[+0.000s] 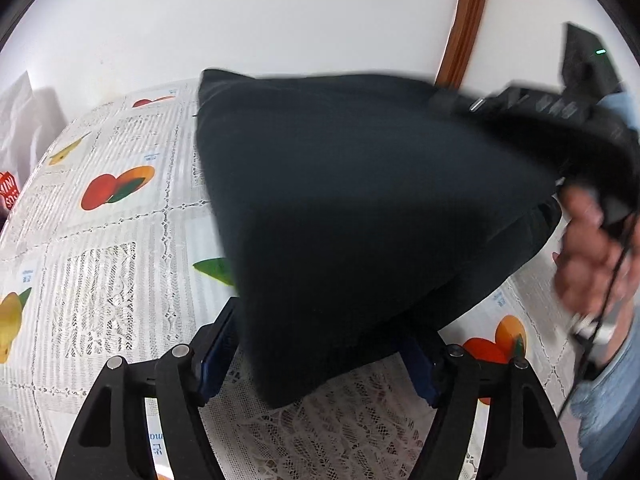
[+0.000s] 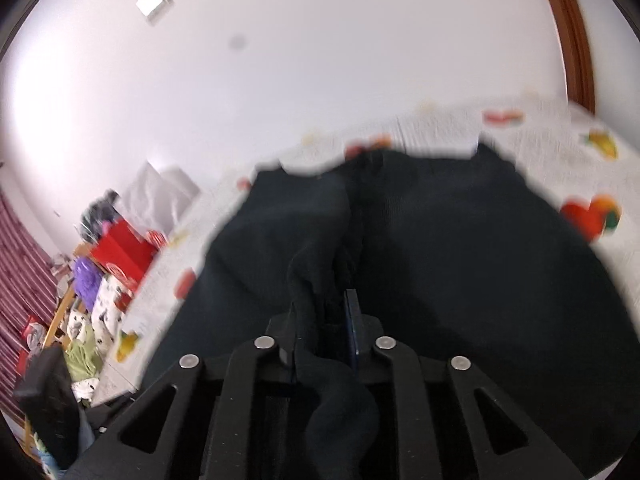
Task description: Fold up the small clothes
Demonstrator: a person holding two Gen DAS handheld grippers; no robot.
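A black garment point(image 1: 360, 208) is lifted over the fruit-print lace tablecloth point(image 1: 100, 280), stretched up toward the right. Its lower corner hangs between the blue pads of my left gripper point(image 1: 320, 340), whose jaws stand wide apart and do not press on it. In the right wrist view my right gripper point(image 2: 326, 304) is shut on a bunched fold of the black garment point(image 2: 460, 260), and cloth trails back between its fingers. The rest spreads over the table ahead. The hand point(image 1: 588, 256) holding the right gripper shows at the right edge of the left wrist view.
A red box point(image 2: 124, 252) and a pile of mixed clothes point(image 2: 88, 320) sit past the table's left end. A white bag point(image 1: 24, 120) stands at the far left corner. A brown wooden door frame point(image 1: 464, 20) runs up the white wall behind.
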